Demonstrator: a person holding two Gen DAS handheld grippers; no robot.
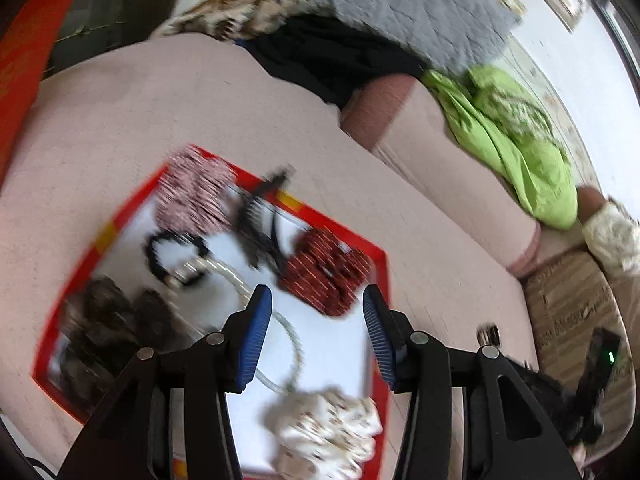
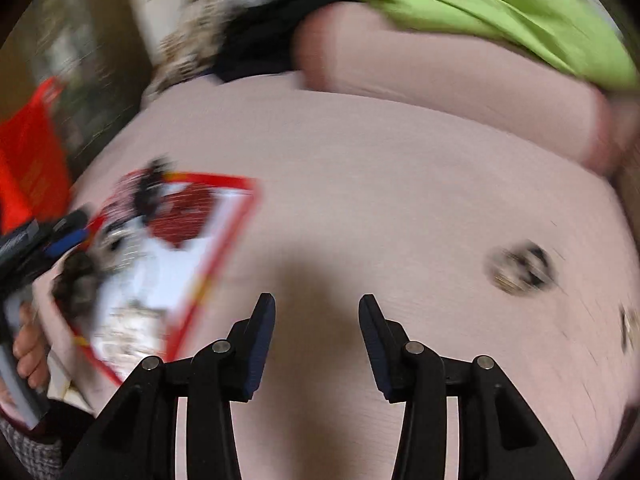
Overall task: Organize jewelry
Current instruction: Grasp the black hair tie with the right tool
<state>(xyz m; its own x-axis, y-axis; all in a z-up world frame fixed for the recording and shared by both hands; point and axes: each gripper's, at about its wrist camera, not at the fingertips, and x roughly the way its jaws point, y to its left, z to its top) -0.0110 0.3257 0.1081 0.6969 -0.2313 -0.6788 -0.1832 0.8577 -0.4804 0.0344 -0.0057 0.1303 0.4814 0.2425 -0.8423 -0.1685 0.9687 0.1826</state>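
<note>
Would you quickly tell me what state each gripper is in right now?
Left gripper: open, holding nothing, above the tray.
Right gripper: open, holding nothing, above the pink cover.

Right wrist view smears the small dark item point(image 2: 520, 268) at three o'clock; tray point(image 2: 224, 240) contents blurred, unreadable.

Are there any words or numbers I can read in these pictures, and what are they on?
None can be read for sure.
Cardboard box: dark printed letters, too blurred and bent to read.
Red-edged tray: yellow marks on the rim, no letters I can make out.
Red panel: faint yellow print, too blurred to read.
Small black device: only a green light, no text.
</note>
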